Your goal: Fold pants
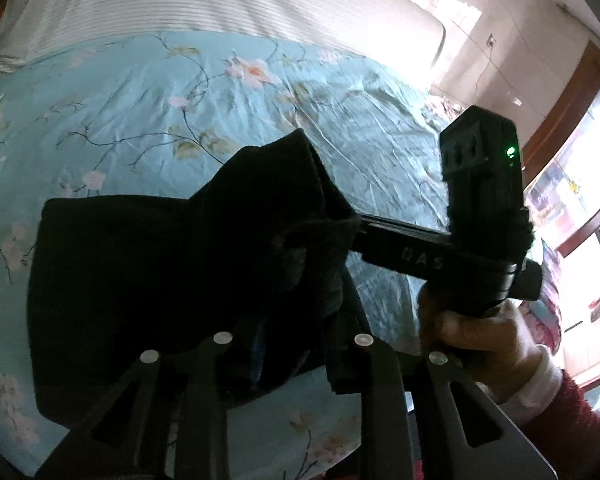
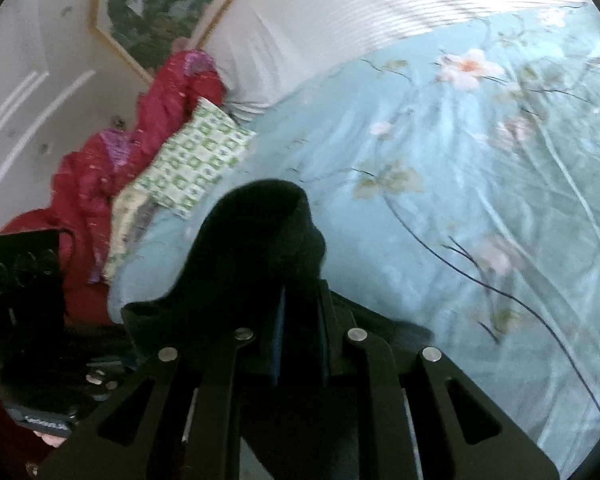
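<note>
The black pants (image 1: 148, 280) are held up above the light blue floral bedspread (image 1: 180, 112). My left gripper (image 1: 296, 344) is shut on a bunch of the dark cloth, which drapes to the left and hides the fingertips. The right gripper (image 1: 380, 240) reaches in from the right in the left wrist view and bites the same fabric edge. In the right wrist view my right gripper (image 2: 300, 320) is shut on a fold of the pants (image 2: 256, 248) that rises above the jaws. The left gripper's body (image 2: 24, 300) shows at the left edge.
A white striped sheet (image 1: 220, 4) covers the bed's far end. A green-patterned pillow (image 2: 196, 160) and a red quilt (image 2: 112, 152) lie by the headboard wall. A framed picture (image 2: 152, 4) hangs above. A wooden door frame (image 1: 572, 92) and a bright window are on the right.
</note>
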